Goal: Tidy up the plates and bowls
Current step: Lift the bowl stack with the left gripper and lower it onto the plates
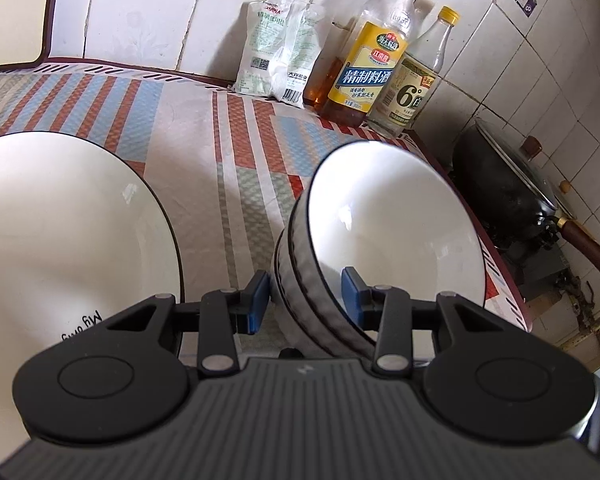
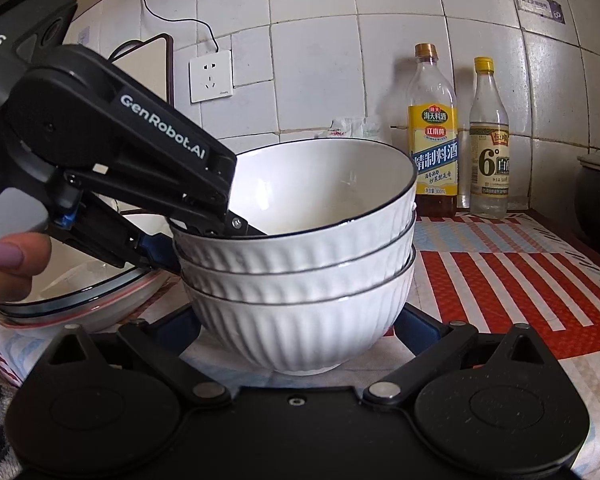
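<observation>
My left tool pinches the top bowl's rim, one finger inside. Stack of three sits on the counter. My right tool straddles the bottom bowl; grip unclear.

left gripper: black, white "GenRobot.AI" lettering | fingers: blue pads | thumbnail: mauve polish
</observation>
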Available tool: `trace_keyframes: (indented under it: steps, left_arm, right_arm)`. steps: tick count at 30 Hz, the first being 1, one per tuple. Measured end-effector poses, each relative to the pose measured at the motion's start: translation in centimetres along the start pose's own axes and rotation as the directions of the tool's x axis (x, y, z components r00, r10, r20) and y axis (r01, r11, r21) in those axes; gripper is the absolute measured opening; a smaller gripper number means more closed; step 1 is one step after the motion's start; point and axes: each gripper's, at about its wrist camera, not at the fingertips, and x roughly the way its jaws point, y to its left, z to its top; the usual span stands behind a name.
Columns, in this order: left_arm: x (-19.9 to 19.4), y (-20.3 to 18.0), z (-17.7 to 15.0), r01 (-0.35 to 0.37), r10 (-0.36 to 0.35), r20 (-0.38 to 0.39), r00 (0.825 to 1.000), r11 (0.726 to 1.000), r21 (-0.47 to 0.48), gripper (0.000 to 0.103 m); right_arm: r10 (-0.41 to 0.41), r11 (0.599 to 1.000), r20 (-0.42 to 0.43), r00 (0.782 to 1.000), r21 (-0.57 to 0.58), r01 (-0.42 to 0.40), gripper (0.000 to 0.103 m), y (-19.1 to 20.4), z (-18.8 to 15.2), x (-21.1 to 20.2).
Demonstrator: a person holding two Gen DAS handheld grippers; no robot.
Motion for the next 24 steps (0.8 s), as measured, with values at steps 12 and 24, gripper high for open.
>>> trace_keyframes:
  steps: [12,24]
  left_arm:
    - [-0.3,0.0,-0.3,-0.024,0.024,0.012,1.0,0.999,0.037,0.036]
    - [-0.5,-1.0,-1.0,-0.05,0.044,0.049,0.998,0.991,0.126,0.035]
  right_arm:
    - [0.021,1.0,-0.009,1.0,-0.018,-0.022,0.103,0.0,0.2,-0.1]
    - [0.041,0.999,-0.014,0.999,0.023,-0.041,0.103,-0.6,-0.5,1.4]
